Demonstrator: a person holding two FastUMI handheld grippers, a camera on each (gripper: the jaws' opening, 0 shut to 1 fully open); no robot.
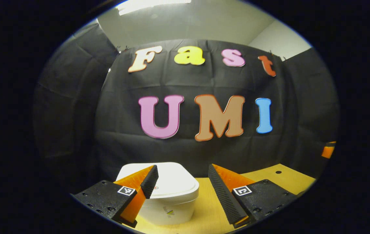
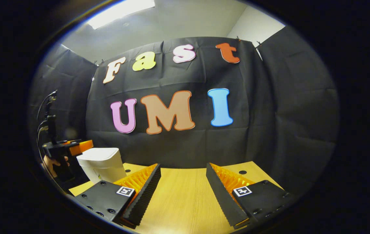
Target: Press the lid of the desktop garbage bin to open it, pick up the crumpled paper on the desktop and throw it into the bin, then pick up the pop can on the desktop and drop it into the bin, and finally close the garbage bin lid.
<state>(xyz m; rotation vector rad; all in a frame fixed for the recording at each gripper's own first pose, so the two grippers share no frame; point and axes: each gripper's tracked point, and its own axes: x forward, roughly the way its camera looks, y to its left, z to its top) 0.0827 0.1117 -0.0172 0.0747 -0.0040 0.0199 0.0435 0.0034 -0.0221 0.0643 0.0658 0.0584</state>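
Above the table [image 1: 269, 178], both grippers gape, left gripper [image 1: 183, 182] apparently over the lidded bin [image 1: 175, 195].

Left gripper [image 1: 182, 191] held with jaws spread wide above the wooden desktop [image 1: 269, 178]. White garbage bin [image 1: 168, 198] seen just ahead, lid [image 1: 171, 182] closed, partly overlapped by one finger.

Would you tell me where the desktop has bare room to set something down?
The wooden desktop lies bare from the right gripper back to the black cloth wall. The left is crowded: the white bin, lid shut, with the left gripper beside it.
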